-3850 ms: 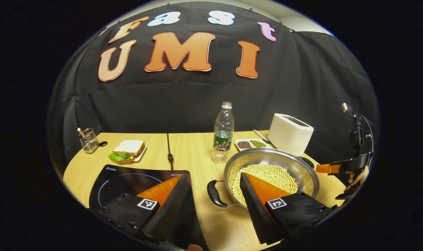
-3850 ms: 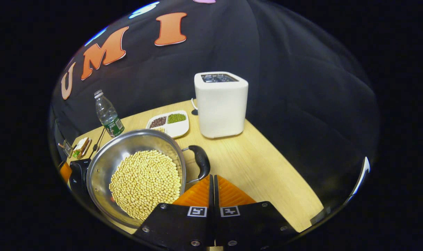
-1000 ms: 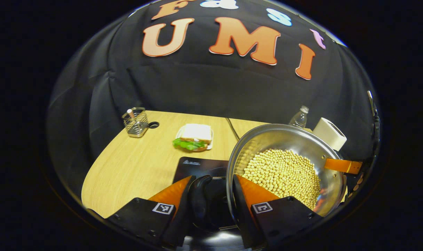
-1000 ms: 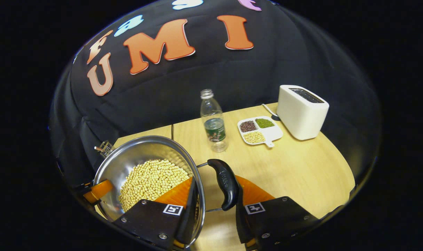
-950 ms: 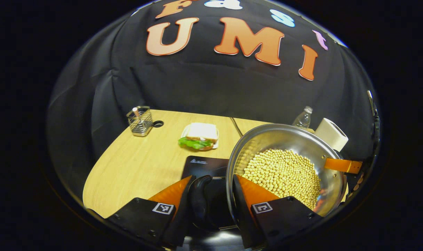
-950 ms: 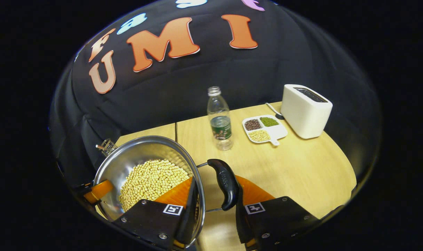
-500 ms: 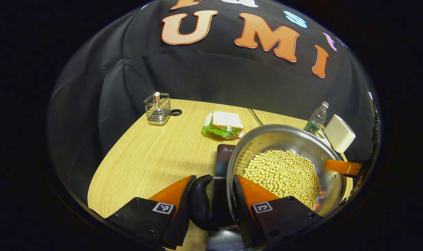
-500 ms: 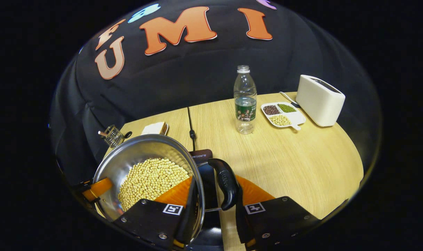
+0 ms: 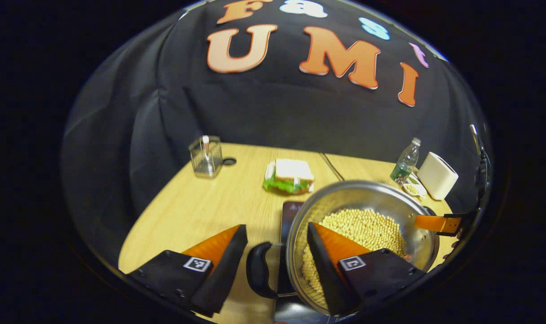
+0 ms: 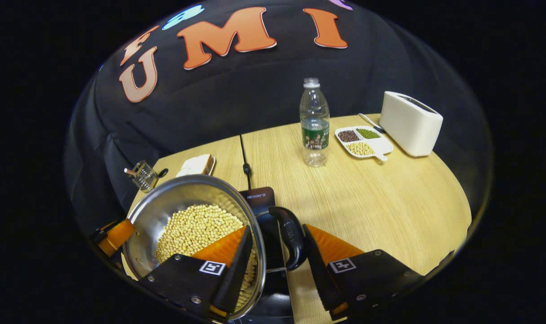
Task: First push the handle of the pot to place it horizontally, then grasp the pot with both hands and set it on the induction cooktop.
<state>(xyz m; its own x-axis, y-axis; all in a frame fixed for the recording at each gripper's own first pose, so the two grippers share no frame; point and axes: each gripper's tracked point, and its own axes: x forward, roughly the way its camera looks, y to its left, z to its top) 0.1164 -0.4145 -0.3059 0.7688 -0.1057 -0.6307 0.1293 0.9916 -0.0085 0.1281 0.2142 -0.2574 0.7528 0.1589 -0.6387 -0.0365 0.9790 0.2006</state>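
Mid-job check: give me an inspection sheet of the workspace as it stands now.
Surface: wooden table, nothing spilled that I can see.
Job's things: steel pot of soybeans is over the black induction cooktop; full seating can't be confirmed. Its black handles point sideways.
Clutter: water bottle, white toaster, divided dish, sandwich, wire holder, all apart from the pot.
Grippers: left tool open, straddling one handle with a gap. Right tool straddles the rim and the other handle; grip unclear.
Cables: black cord runs from the cooktop to the back edge.
Surroundings: black cloth wall.
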